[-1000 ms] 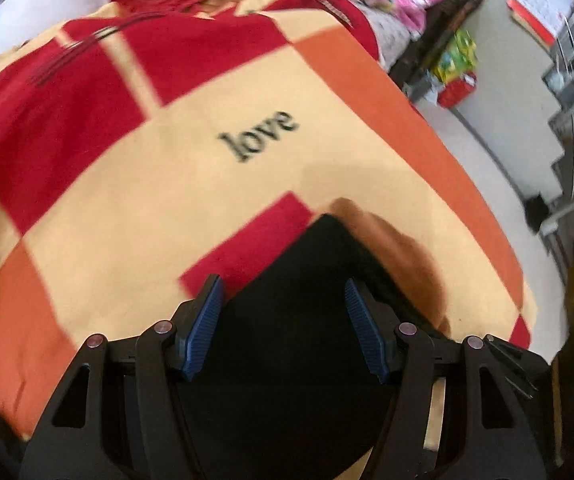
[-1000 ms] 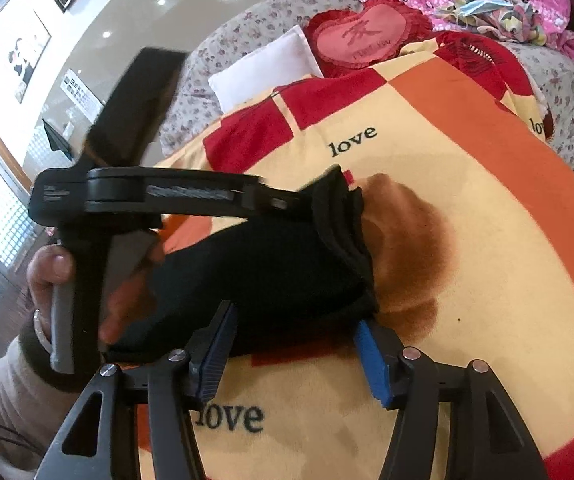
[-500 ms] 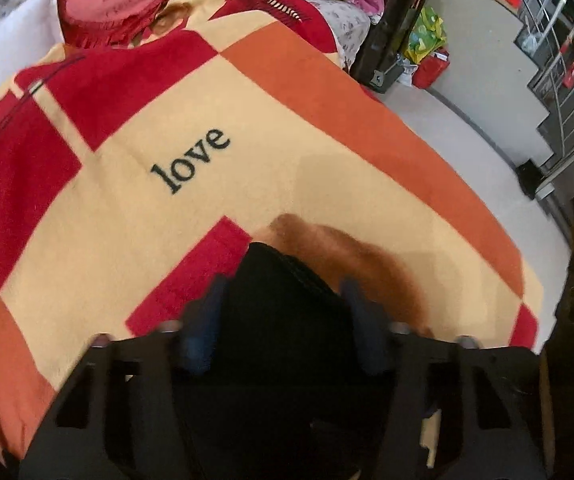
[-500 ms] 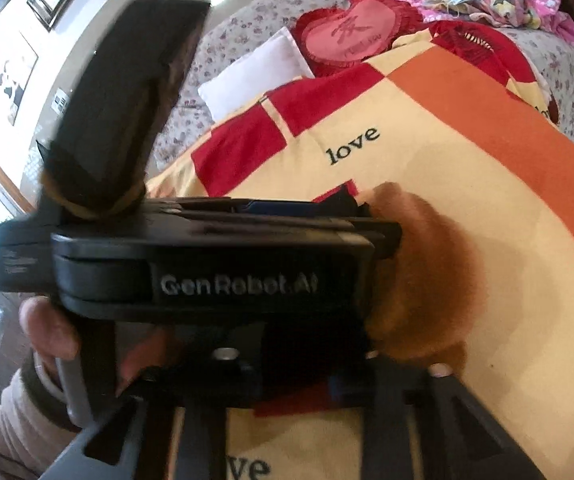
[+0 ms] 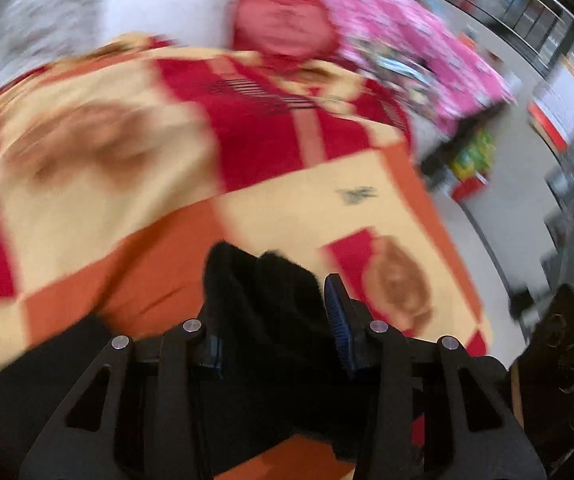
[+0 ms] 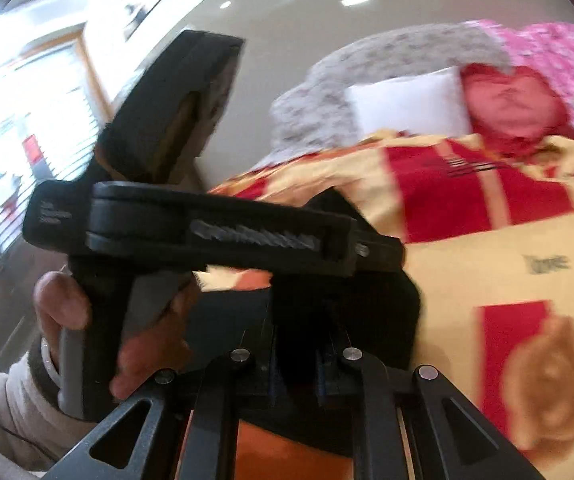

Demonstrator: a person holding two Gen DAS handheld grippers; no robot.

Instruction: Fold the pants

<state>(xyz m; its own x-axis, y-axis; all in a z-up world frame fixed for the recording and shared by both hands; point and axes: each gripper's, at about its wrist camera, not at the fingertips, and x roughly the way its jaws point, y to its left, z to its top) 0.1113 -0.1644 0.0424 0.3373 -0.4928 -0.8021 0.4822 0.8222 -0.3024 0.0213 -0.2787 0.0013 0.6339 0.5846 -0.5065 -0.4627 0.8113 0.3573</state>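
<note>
Low in the left wrist view, centre frame: black pants [image 5: 263,304] bunched between the blue pads of the left gripper [image 5: 275,320], jaws just closing in, clamped on the thick fold. Same at the bottom of the right wrist view: right gripper [image 6: 297,364] pinched nearly together on a thinner edge of the cloth, jaws just drawn in too. Gripped at two points, seemingly to lift one end clear of the patchwork blanket [image 5: 99,216] and carry it over for a fold. Left of frame there, a hand [image 6: 67,304] around the other tool's handle. White pillow [image 6: 407,104] beyond, blurred.
</note>
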